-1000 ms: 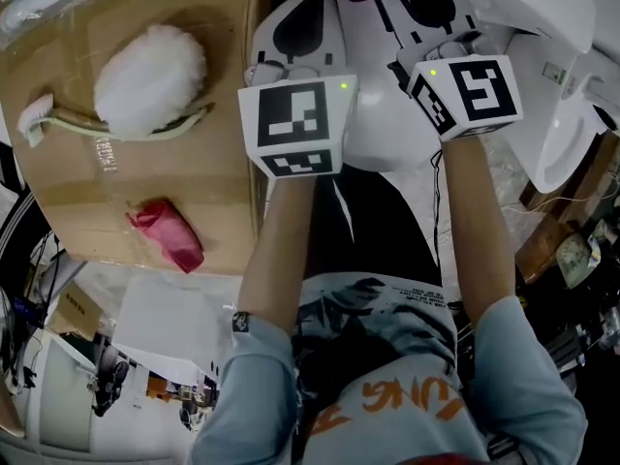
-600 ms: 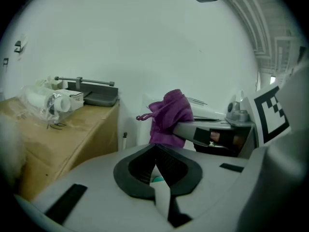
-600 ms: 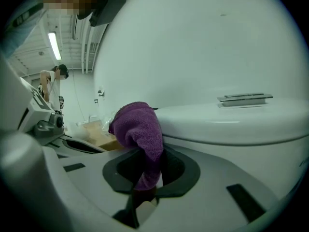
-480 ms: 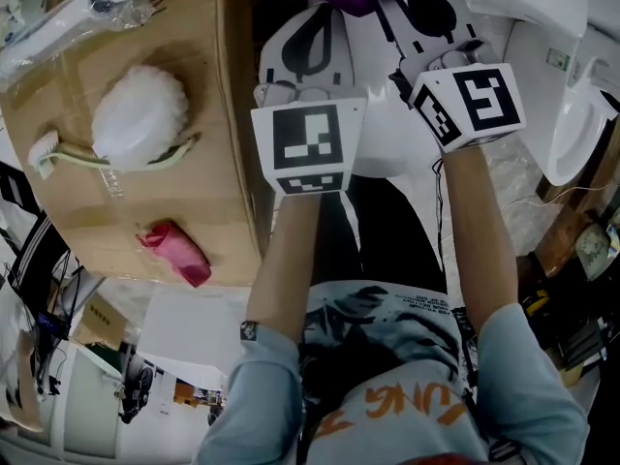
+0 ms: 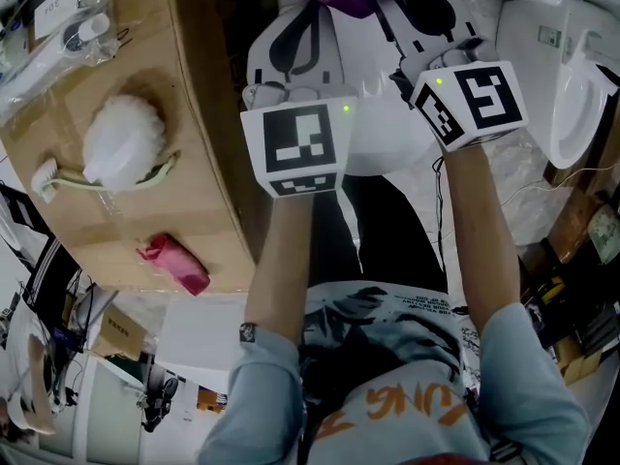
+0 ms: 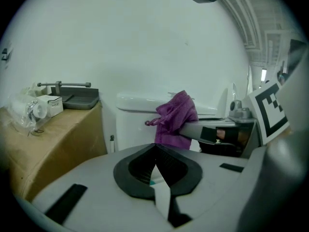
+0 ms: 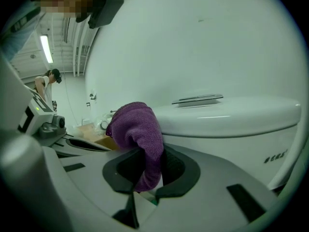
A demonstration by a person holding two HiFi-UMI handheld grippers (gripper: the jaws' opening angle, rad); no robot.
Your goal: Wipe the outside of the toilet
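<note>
Cloth (image 7: 137, 134) sits clamped in our right gripper (image 7: 150, 170), just beside the toilet (image 7: 231, 115) tank, much where it was a second ago. Our left gripper (image 6: 155, 167) is clenched on nothing. We judge wiping of the outside has barely advanced; only our gaze has swung.

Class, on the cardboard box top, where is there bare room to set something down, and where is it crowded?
Bare: the strip of the cardboard box along its edge beside the toilet, and the band between the white brush and the pink cloth. Crowded: the far corner, under the plastic bag.
</note>
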